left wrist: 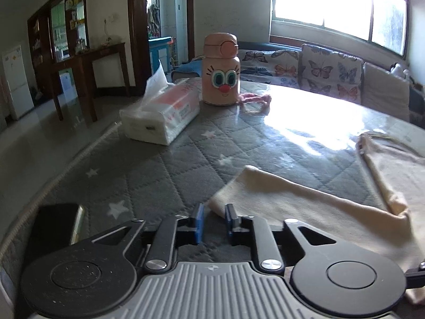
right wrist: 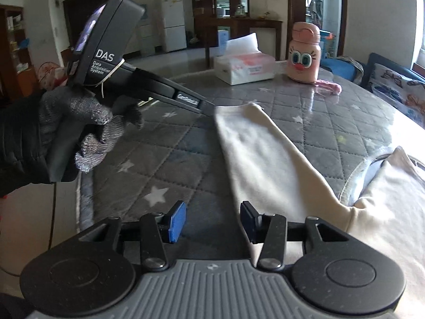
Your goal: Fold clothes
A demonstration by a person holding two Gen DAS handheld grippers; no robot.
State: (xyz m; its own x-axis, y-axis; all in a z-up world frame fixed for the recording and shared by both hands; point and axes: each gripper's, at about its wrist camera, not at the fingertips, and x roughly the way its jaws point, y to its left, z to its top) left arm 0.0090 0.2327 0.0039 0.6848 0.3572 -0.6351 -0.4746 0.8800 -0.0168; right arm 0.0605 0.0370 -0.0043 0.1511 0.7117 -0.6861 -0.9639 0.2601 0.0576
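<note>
A cream long-sleeved garment [right wrist: 265,154] lies on the grey quilted table [right wrist: 164,159]; one sleeve stretches toward the table's middle, the body [right wrist: 385,212] lies to the right. In the left wrist view the sleeve [left wrist: 292,202] runs right from its cuff. My left gripper [left wrist: 214,216] is low at the cuff's corner, its blue pads [left wrist: 198,219] a narrow gap apart, with the cuff edge at the gap. The right wrist view shows it [right wrist: 209,109] touching the cuff. My right gripper [right wrist: 212,220] is open over the sleeve's near edge, holding nothing.
A tissue pack [left wrist: 164,114] and a pink cartoon-face bottle [left wrist: 221,71] with a pink strap [left wrist: 255,99] stand at the table's far side. A black phone [left wrist: 57,226] lies near the left edge. A butterfly-patterned sofa [left wrist: 326,71] sits behind the table.
</note>
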